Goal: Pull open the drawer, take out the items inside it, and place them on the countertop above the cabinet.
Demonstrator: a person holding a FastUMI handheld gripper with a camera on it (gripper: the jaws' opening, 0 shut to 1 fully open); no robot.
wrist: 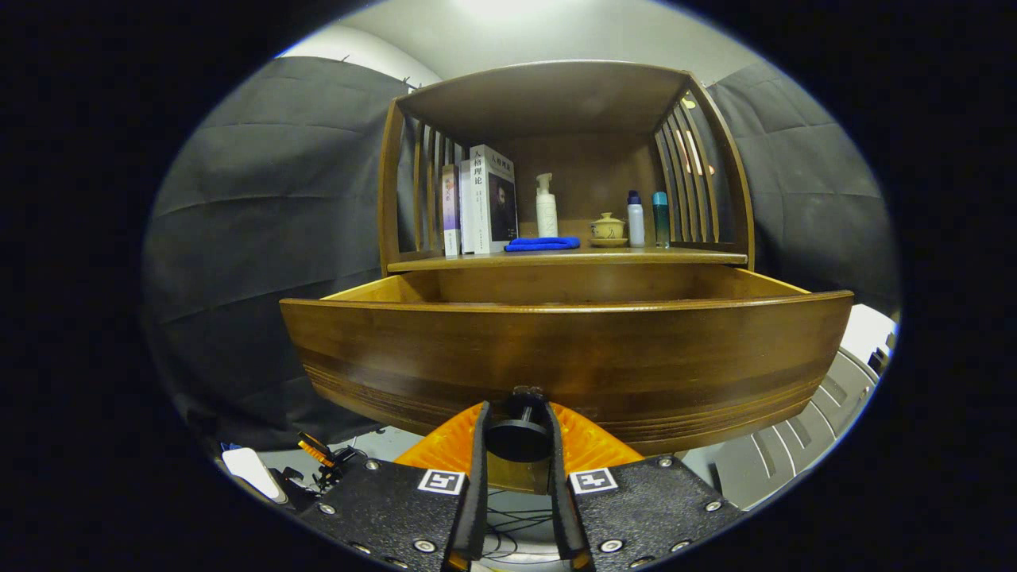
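The gripper (516, 445) is clenching the dark round knob (518, 433) of the drawer (568, 357), both fingers pressing its sides. The drawer is standing pulled out at twelve o'clock beyond the fingers, under the countertop (568, 257).

Dim; overhead glow (fisheye-bent edges); sharp focus
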